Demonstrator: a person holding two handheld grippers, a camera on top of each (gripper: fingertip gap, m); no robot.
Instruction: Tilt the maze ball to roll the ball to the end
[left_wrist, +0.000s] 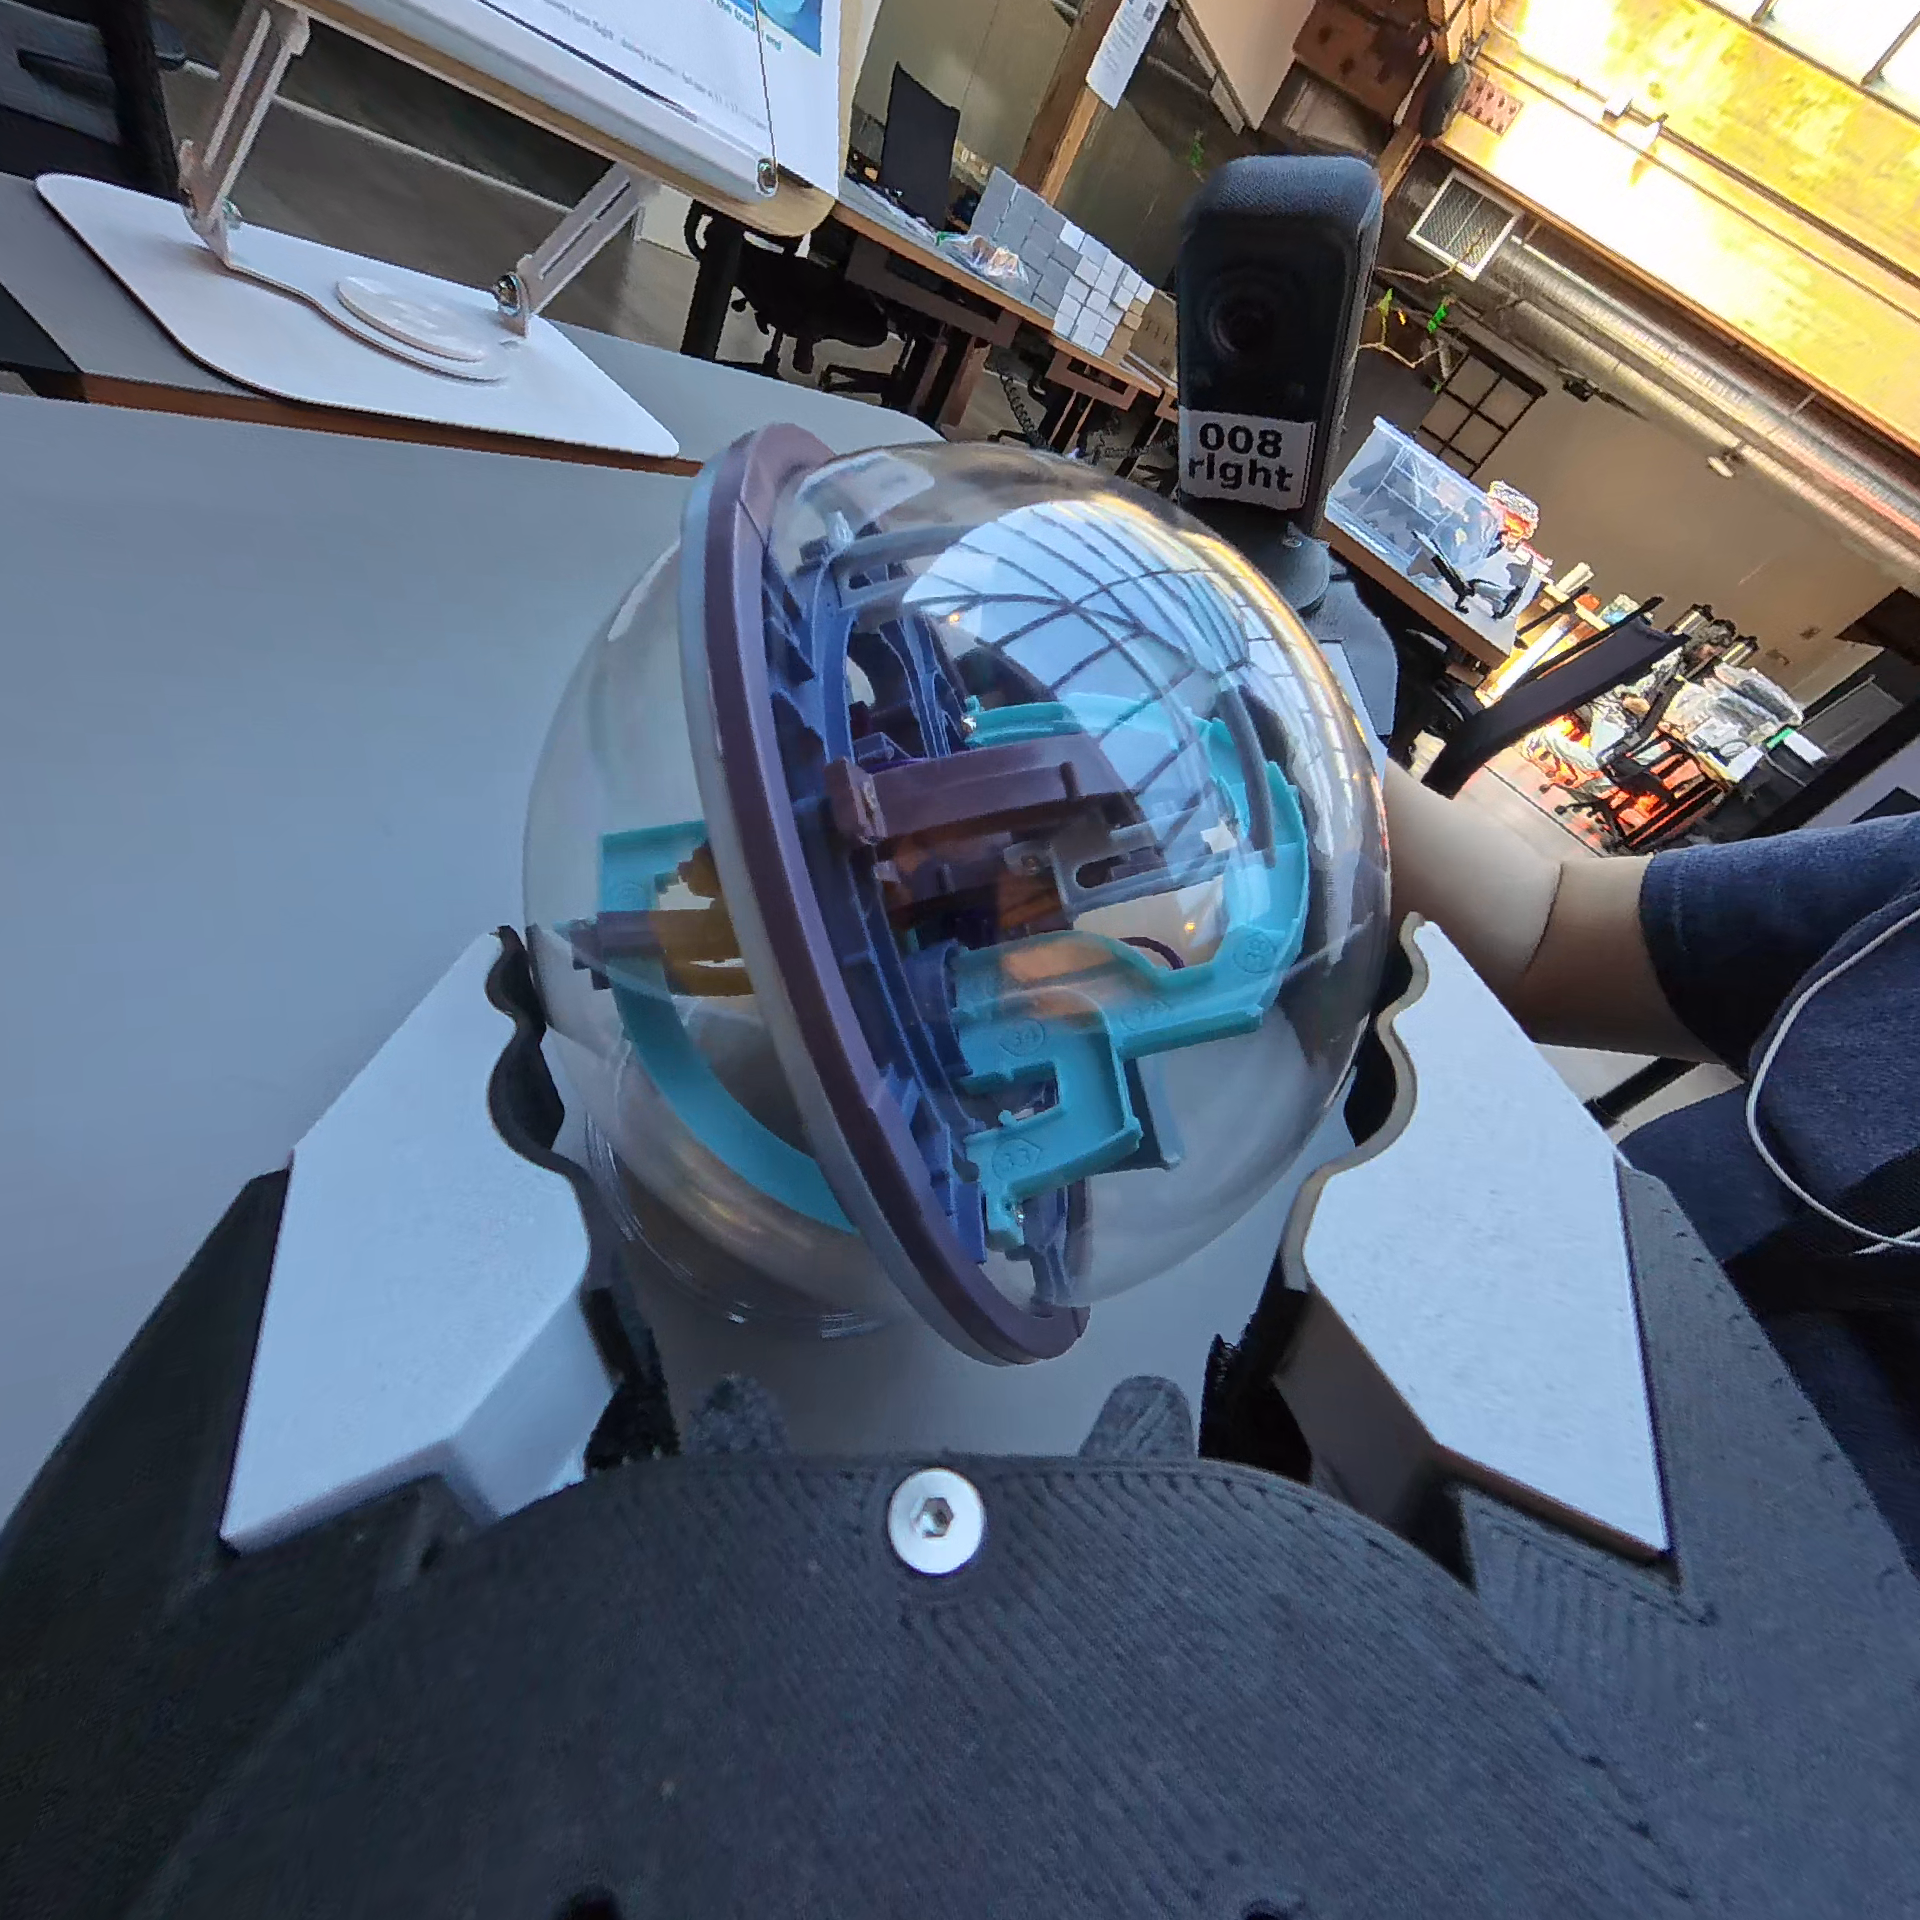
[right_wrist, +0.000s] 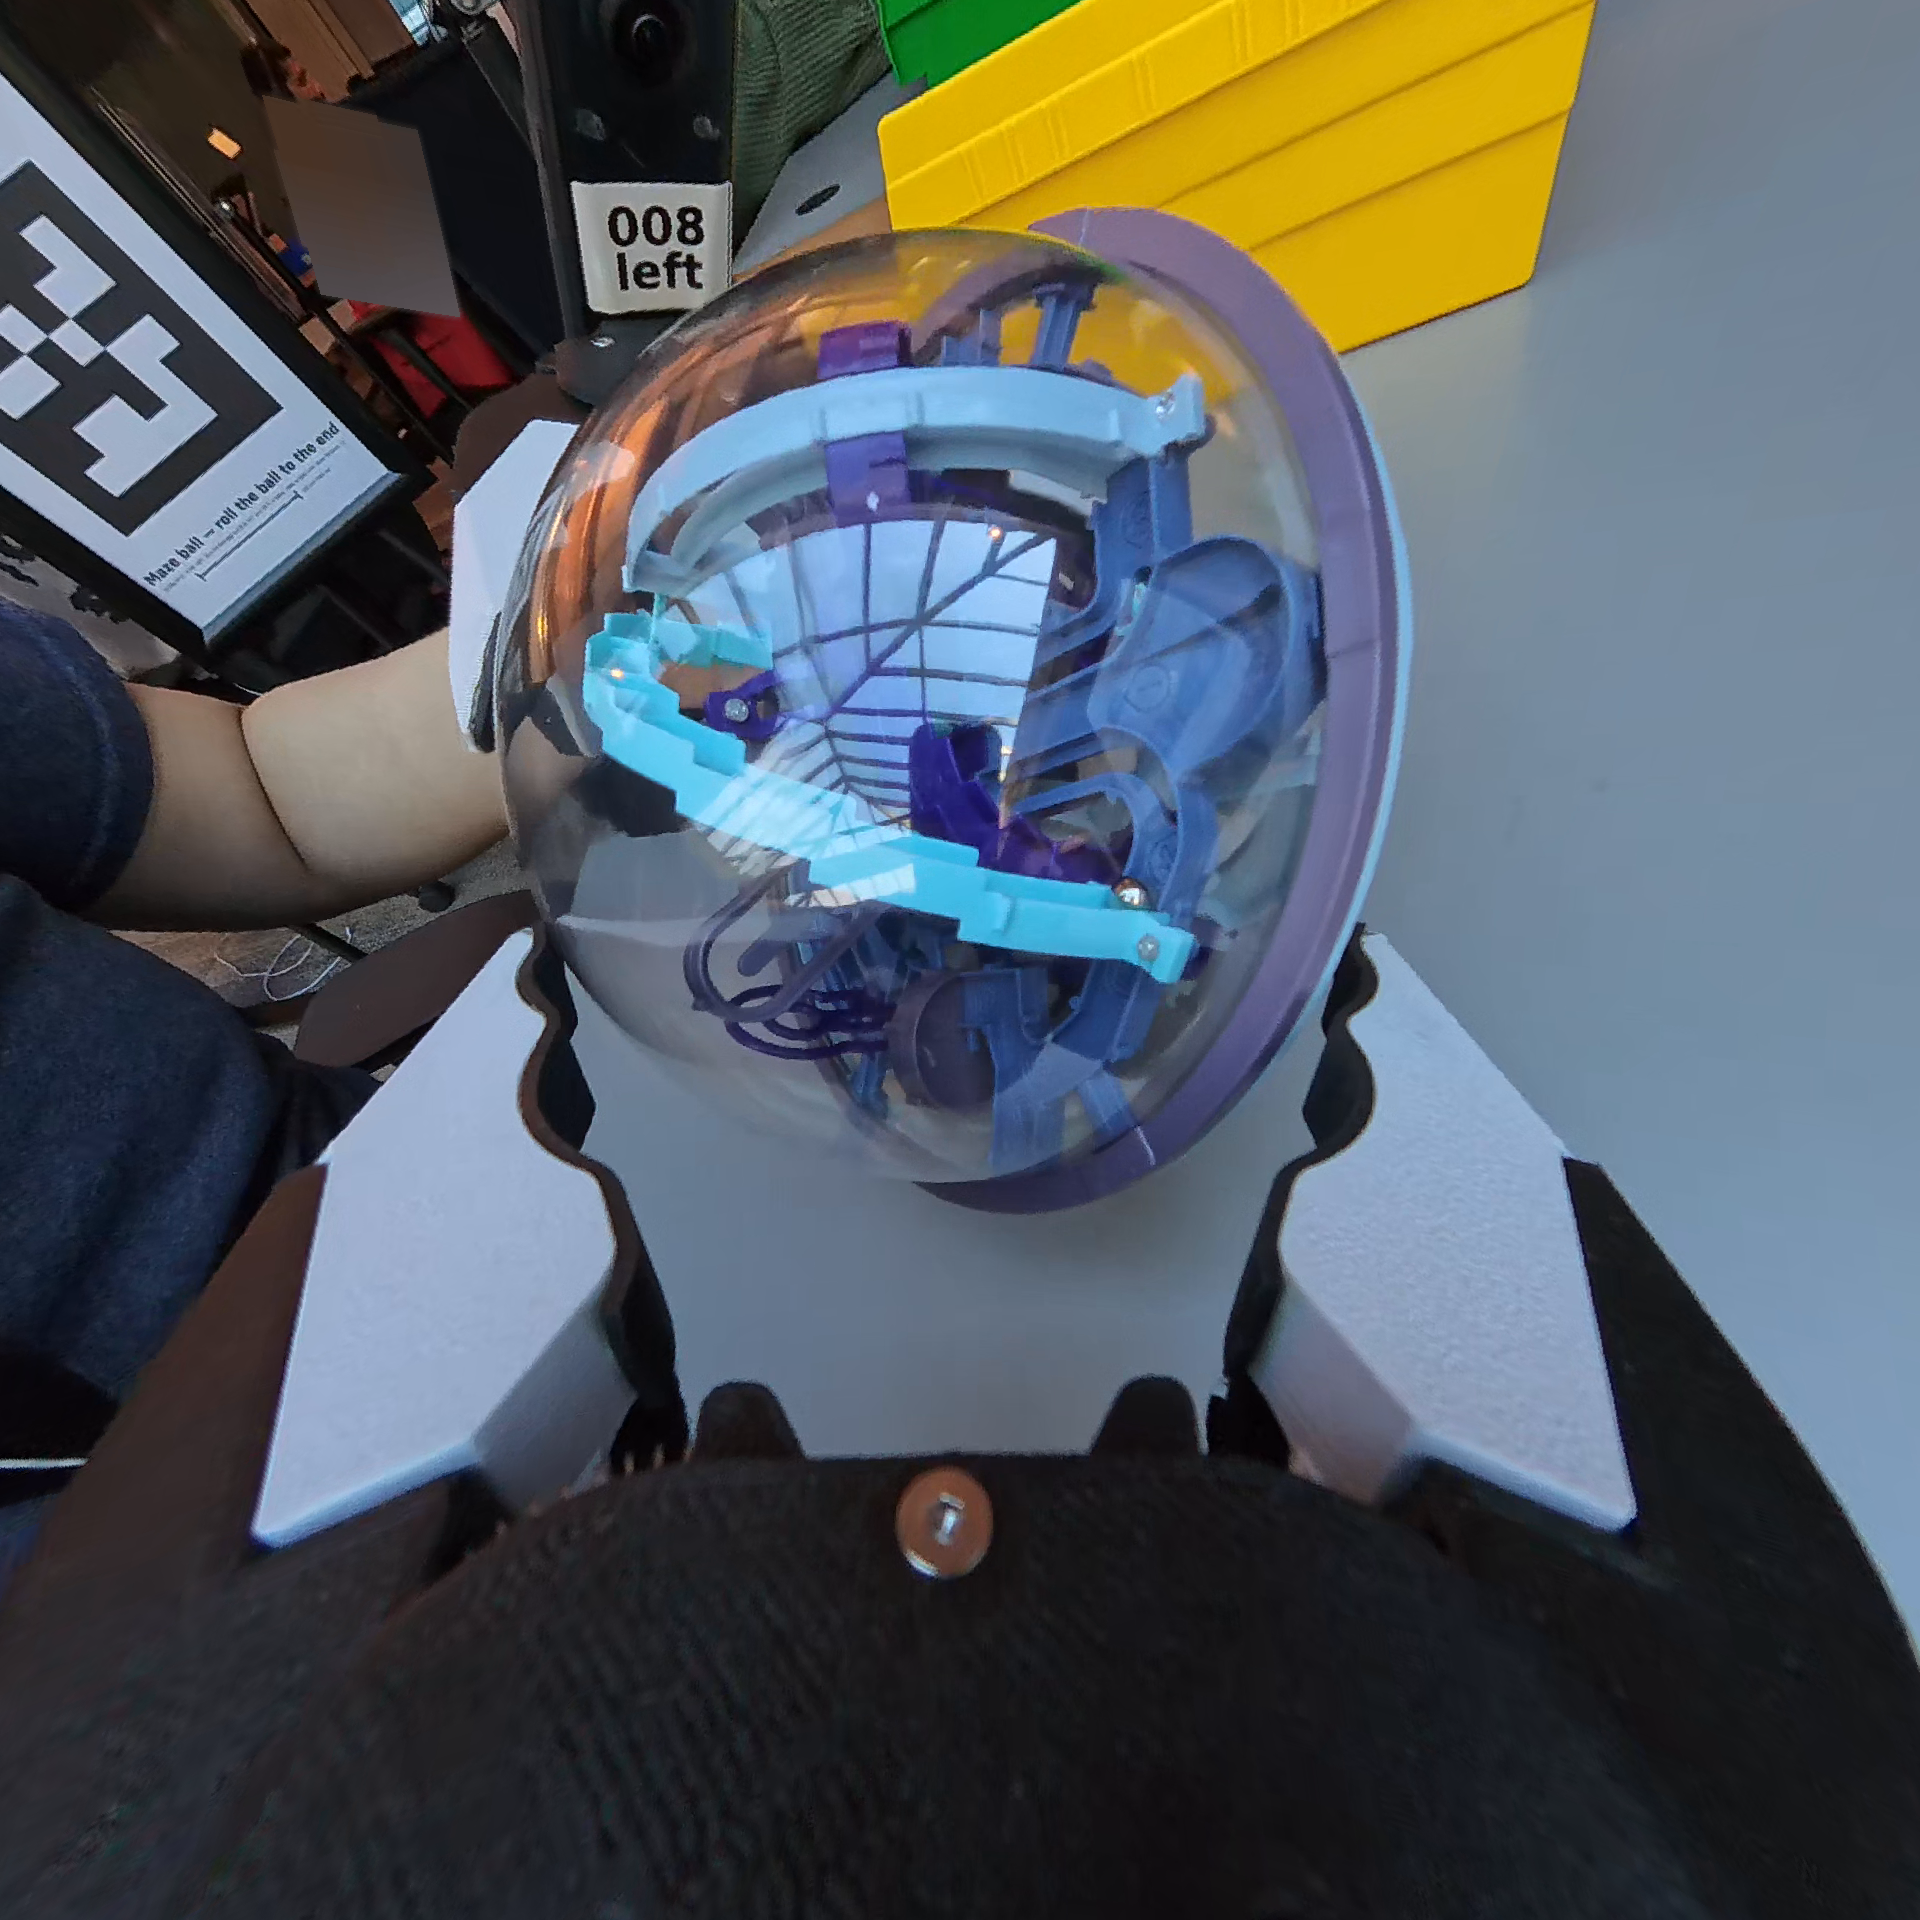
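Fingers (left_wrist: 395, 1195) of the left gripper (left_wrist: 951, 1049) and right gripper (right_wrist: 940, 1039) are pressed against opposite sides of the maze ball (right_wrist: 935, 707), held tilted above the grey table (right_wrist: 1662, 727). A small steel ball (right_wrist: 1127, 891) is seen on the turquoise track (right_wrist: 831, 831); the end is judged not yet reached.

Black ribbed tool (left_wrist: 956, 1029) bodies, pale finger plates, silver screws, navy sleeves.

Yellow bin (right_wrist: 1236, 156) blocks behind maze ball (right_wrist: 935, 707); table (right_wrist: 1662, 727) rt side free.
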